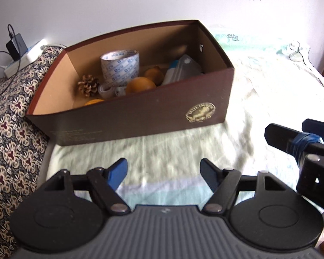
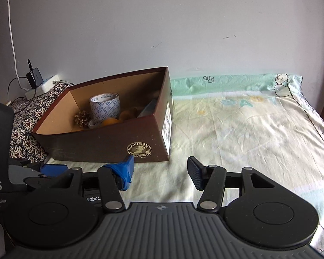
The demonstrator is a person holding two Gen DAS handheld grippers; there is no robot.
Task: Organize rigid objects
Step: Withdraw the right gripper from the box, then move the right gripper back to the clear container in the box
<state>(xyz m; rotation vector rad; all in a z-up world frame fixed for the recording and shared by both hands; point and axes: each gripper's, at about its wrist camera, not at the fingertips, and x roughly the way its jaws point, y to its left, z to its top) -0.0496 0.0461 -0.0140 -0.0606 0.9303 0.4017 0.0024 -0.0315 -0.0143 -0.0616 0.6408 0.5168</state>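
Box, brown cardboard with a gold emblem, sat on the bed just beyond both tools. Nearest the cameras, the left tool hovered with its fingers spread, nothing between them; the right tool was likewise released over the sheet. Inside the box lay oranges, a pine cone and an upright tape roll. Farther left, a patterned pillow touched the box.
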